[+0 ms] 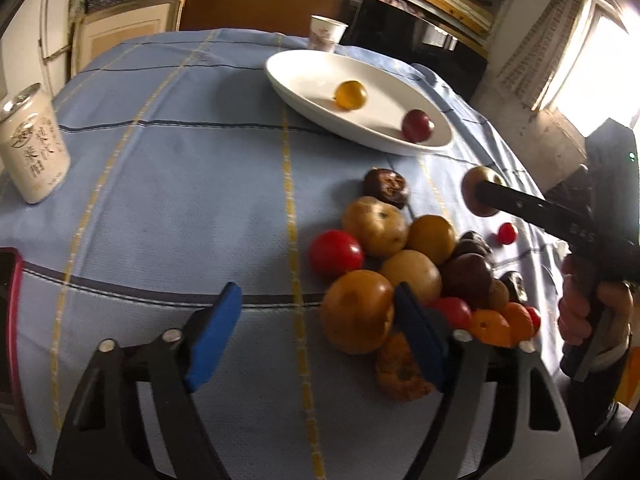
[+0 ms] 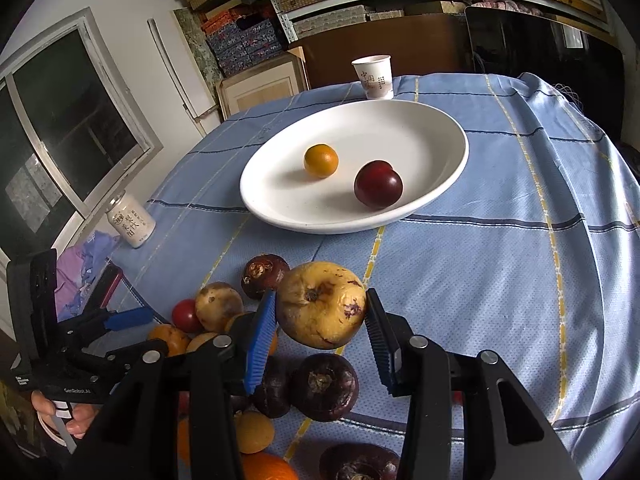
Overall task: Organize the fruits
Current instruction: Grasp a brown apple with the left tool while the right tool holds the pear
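My right gripper (image 2: 320,300) is shut on a bruised yellow fruit (image 2: 320,304), blue pads pressing both its sides, above the fruit pile. From the left wrist view the same fruit (image 1: 478,196) hangs on the black fingers at the right. My left gripper (image 1: 316,332) stands open low over the blue checked cloth. A large orange fruit (image 1: 358,312) lies against the inner side of its right pad (image 1: 416,332), and the left pad is clear of it. The pile (image 1: 404,256) holds orange, red and dark purple fruits. A white oval plate (image 2: 360,128) holds a small orange fruit (image 2: 321,160) and a dark red plum (image 2: 378,184).
A white can (image 1: 34,152) stands at the table's left edge and a paper cup (image 2: 374,76) behind the plate. A red phone (image 1: 12,320) lies at the near left. A hand (image 1: 592,312) grips the right gripper's handle. Shelves, boxes and a window surround the table.
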`<state>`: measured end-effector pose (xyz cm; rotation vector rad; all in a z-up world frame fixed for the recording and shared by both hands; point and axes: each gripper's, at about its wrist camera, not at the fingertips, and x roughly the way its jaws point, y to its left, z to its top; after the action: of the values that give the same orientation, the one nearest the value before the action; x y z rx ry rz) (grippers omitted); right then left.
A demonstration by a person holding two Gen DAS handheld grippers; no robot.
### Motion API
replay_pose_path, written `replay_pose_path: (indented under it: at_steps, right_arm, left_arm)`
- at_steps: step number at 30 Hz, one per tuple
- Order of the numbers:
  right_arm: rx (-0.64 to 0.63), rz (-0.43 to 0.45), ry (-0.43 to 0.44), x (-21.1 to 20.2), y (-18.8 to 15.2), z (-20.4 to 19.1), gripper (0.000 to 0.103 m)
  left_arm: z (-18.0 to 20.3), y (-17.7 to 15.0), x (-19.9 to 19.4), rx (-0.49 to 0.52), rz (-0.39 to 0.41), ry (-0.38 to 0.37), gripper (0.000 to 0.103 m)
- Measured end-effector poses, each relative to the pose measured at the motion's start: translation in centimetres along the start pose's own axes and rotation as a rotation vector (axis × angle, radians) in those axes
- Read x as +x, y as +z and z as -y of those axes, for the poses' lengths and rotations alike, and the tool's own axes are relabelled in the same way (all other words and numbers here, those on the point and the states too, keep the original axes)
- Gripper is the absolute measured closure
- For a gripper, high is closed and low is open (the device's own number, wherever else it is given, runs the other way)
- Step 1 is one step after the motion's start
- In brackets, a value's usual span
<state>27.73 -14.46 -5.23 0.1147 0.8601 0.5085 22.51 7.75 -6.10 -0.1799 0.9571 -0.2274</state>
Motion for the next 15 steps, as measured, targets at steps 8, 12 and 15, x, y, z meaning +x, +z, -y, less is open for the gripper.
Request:
replay_pose_path:
  at_steps: [8, 12, 15]
  right_arm:
    - [0.003, 0.000, -0.008, 0.0, -0.1, 0.2, 0.058]
    - [0.000, -0.004, -0.007, 0.0, -0.2, 0.3, 0.058]
    - [-0.001, -0.007, -0.010, 0.0, -0.1, 0.3, 0.058]
  left_arm:
    - [1.4, -0.4, 0.5, 0.058, -0.022, -0.028, 0.041]
    - [1.4, -0.4, 0.6, 0.053, -0.029, -0.066, 0.052]
    - [1.4, -0.3, 0.6, 0.051, -0.032, -0.090, 0.057]
